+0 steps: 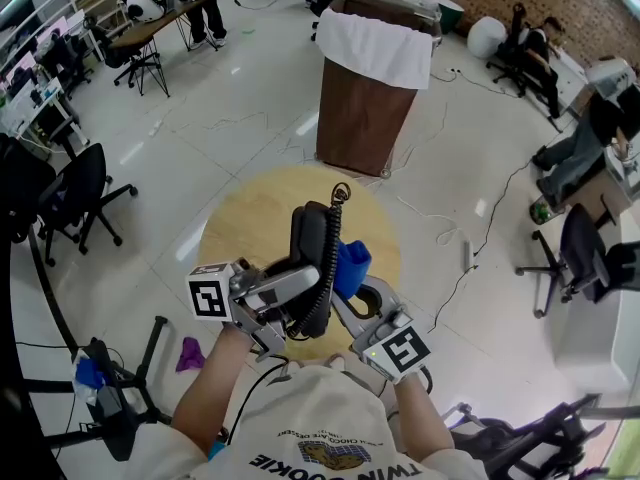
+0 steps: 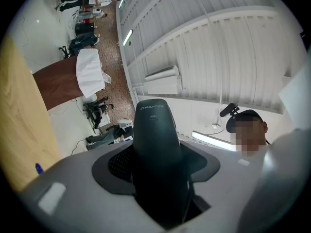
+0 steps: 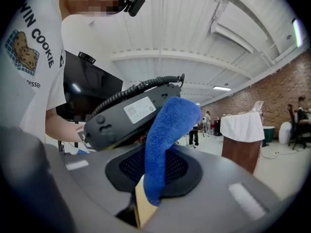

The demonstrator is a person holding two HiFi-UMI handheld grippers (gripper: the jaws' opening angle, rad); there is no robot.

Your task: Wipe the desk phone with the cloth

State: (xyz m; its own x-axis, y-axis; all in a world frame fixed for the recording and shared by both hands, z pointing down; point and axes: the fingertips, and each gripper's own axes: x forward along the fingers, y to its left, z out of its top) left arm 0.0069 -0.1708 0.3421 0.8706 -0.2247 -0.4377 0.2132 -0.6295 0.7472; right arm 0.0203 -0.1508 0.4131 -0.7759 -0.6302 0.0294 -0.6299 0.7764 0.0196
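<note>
Above the round wooden table (image 1: 240,218) I hold the black desk phone (image 1: 310,243) upright, its coiled cord (image 1: 330,258) running down its side. My left gripper (image 1: 292,296) is shut on the phone, whose dark body (image 2: 154,144) fills the space between the jaws of the left gripper (image 2: 160,183). My right gripper (image 1: 352,298) is shut on a blue cloth (image 1: 352,265). In the right gripper view the cloth (image 3: 167,140) rises from the right gripper (image 3: 150,198) and its top rests against the phone's labelled underside (image 3: 131,113).
A brown lectern draped in white (image 1: 370,98) stands beyond the table. Office chairs sit at the left (image 1: 75,193) and right (image 1: 585,258). A tripod (image 1: 110,398) and a purple scrap (image 1: 190,353) are on the floor at lower left. Cables trail across the floor.
</note>
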